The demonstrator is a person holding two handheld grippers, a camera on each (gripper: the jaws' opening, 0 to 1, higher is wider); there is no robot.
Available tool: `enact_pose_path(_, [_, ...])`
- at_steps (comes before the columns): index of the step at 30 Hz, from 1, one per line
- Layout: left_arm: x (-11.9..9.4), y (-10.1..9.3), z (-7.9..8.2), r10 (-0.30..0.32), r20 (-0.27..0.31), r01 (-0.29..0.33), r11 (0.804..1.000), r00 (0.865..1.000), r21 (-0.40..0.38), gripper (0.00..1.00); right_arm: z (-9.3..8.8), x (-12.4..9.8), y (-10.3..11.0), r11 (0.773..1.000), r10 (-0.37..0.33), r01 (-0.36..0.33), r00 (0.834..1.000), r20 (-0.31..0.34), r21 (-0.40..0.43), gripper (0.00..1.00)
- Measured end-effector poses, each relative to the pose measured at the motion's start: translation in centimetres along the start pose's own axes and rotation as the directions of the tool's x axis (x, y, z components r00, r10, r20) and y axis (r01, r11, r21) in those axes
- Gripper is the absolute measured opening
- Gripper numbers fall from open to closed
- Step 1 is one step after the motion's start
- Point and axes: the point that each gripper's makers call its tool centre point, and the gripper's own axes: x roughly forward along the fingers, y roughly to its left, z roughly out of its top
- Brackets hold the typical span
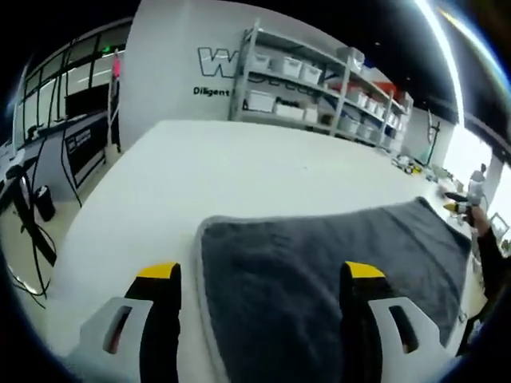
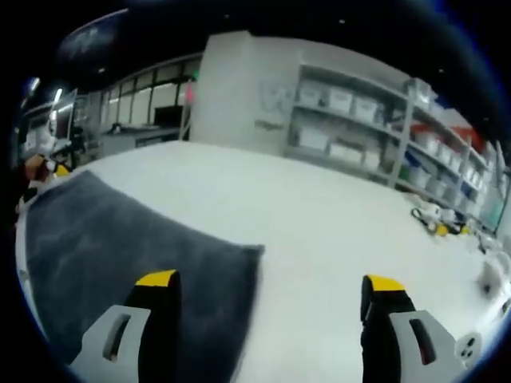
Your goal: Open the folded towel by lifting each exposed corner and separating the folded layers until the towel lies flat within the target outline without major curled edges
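A dark grey towel (image 1: 335,279) lies on a wide white table (image 1: 239,167), its surface plain and matte, with a pale hem showing along the towel's near edge in the left gripper view. The left gripper (image 1: 262,279) hovers low over that end of the towel, its yellow-tipped jaws spread wide, one over bare table and the other over the cloth, pinching nothing. In the right gripper view the towel (image 2: 120,255) stretches away to the left, its corner ending between the jaws of the right gripper (image 2: 270,291), which are likewise spread apart and empty; most of the gap between them shows bare table (image 2: 319,231). Beyond the far edge of the table stands a metal shelf rack (image 1: 319,80) loaded with white bins, against a pale wall bearing dark lettering (image 1: 215,68). To the left in the left gripper view are dark windows (image 1: 72,72) and hanging cables (image 1: 32,207). Small white and yellow objects (image 2: 435,217) sit near the table's far right in the right gripper view; what they are I cannot tell
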Motion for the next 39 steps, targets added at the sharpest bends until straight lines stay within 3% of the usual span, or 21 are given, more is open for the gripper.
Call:
enact_pose_path(18, [2.7, 2.0, 0.8, 0.005, -0.036, -0.006, 1.0, 0.999, -0.024, 0.69, 1.0, 3.6, -0.4, 1.0, 0.026, -0.026, 0.999, -0.041, 0.002, 0.83])
enact_pose_path(25, [3.4, 2.9, 1.0, 0.008, -0.046, -0.009, 1.0, 0.999, -0.03, 0.61, 0.9, 4.7, -0.5, 1.0, 0.022, -0.022, 0.999, -0.045, -0.002, 0.82])
enact_pose_path(28, [3.7, 3.1, 0.8, 0.011, -0.058, -0.013, 0.999, 0.998, -0.039, 0.55, 0.9, 4.9, -0.5, 1.0, 0.022, -0.022, 0.998, -0.051, -0.003, 0.79])
enact_pose_path(39, [3.9, 3.2, 0.3, 0.005, -0.076, -0.01, 0.998, 0.997, -0.054, 0.5, 0.7, 5.8, 0.0, 0.999, 0.049, -0.048, 0.996, -0.08, 0.013, 0.68])
